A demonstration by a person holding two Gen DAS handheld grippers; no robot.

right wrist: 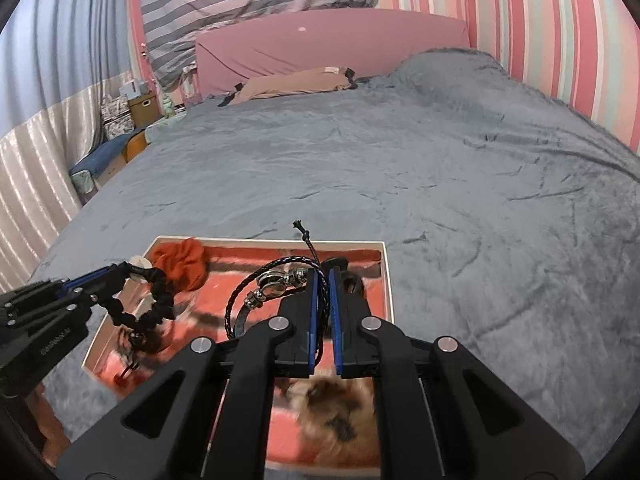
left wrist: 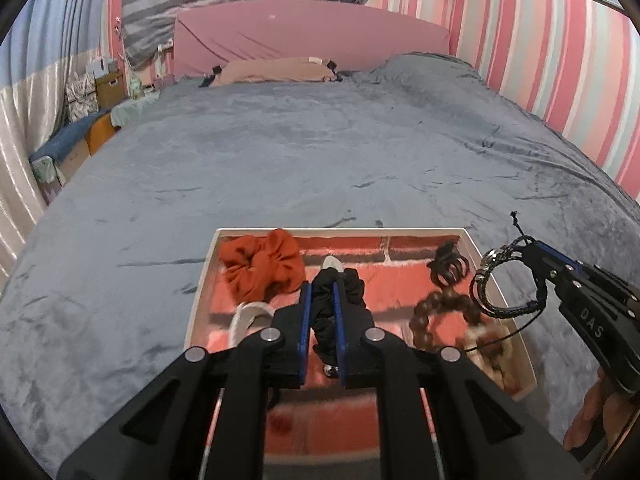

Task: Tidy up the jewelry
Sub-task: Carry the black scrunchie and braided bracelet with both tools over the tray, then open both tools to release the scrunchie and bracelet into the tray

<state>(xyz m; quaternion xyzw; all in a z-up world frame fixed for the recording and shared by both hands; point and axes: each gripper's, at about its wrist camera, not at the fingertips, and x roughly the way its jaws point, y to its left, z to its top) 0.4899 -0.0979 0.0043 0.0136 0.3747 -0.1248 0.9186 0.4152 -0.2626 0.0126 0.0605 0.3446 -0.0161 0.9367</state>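
Two grippers, each carrying something. From my left wrist camera, my left gripper (left wrist: 322, 308) is clamped on a black scrunchie (left wrist: 352, 286), held above the tray (left wrist: 490, 276) that sits near the foot edge of the bed (left wrist: 280, 152). In the tray lie an orange scrunchie (left wrist: 262, 264), a brown bead strand (left wrist: 438, 312) and a black claw clip (left wrist: 448, 266). The scrunchie is soft, light and squashy, so a pinch across its bunched fabric should hold.

From my right wrist camera, my right gripper (right wrist: 323, 300) is closed tight on a black braided bracelet (right wrist: 256, 292) with metal beads, over the tray's far right corner. I judge it light, limp and a little slick; the cord takes a grip better than the beads.
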